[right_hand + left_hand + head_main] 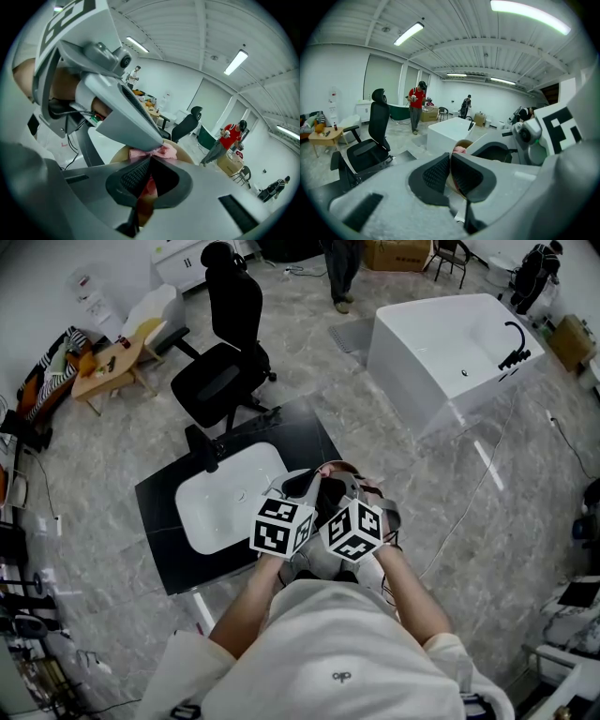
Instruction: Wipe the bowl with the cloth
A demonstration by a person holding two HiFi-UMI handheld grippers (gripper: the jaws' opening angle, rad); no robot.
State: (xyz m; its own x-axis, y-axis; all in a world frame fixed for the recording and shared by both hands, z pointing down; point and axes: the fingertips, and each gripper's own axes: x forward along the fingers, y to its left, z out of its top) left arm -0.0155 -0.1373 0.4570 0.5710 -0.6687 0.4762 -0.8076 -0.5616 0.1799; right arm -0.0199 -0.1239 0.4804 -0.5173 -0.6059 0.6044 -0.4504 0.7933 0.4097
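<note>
The bowl (463, 142) is up in the air in front of your chest, off the dark worktop (159, 521) and just right of its white basin (225, 498). Your left tongs (450, 157) carry it. They are pressed almost together on its tan wall, one pad inside the rim and one outside, so the bowl stands tilted with its mouth turned toward your right hand.

The pink cloth (161, 152) lies bunched at that mouth, against the inner wall. Your right tongs (149, 161) are clamped on a fold of it, and nothing else sits between their pads.

The coming move turns on one relation: the bowl is straight ahead of the right tongs, with the cloth already between tongs and bowl, so the right hand is the one to do the rubbing. The left hand only has to keep the rim steady. The two tools are crowded close, nearly touching above the bowl.

From the head view the marker cubes (281, 526) cover most of the bowl. I'd guess the cloth touches only the near side of the inside. I can't tell how far down it reaches.
</note>
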